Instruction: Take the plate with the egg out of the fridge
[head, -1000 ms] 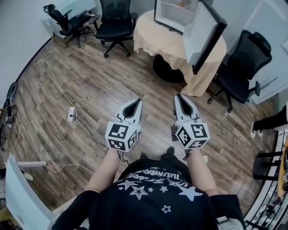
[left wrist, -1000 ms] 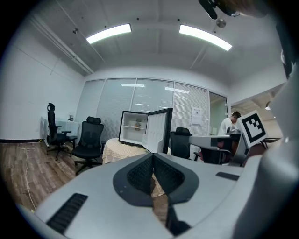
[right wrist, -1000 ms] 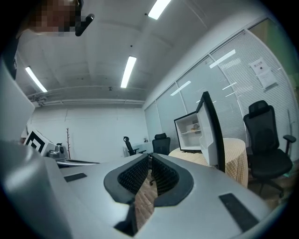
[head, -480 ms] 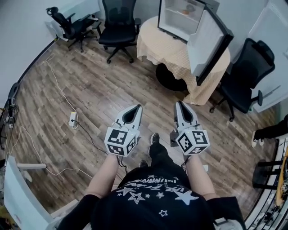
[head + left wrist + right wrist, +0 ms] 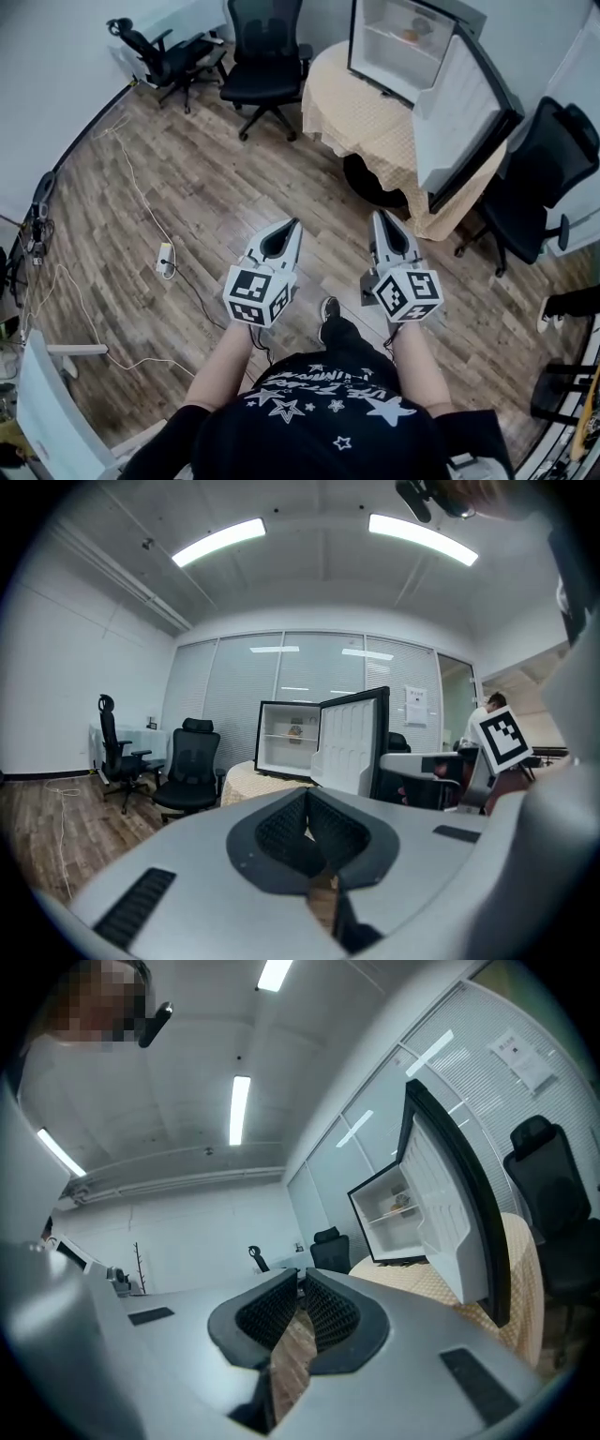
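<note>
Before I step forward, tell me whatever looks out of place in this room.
The fridge on the round table stands with its door swung wide open. A power strip and loose cables lie across the wood floor, left of your path.

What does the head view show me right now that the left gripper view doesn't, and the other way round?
Head view only: the power strip on the floor, the person's star-print shirt, and the left gripper from above, jaws together. Left gripper view only: the ceiling lights and a person standing far right. Both: the open fridge on the cloth-covered table, and the black office chairs.
</note>
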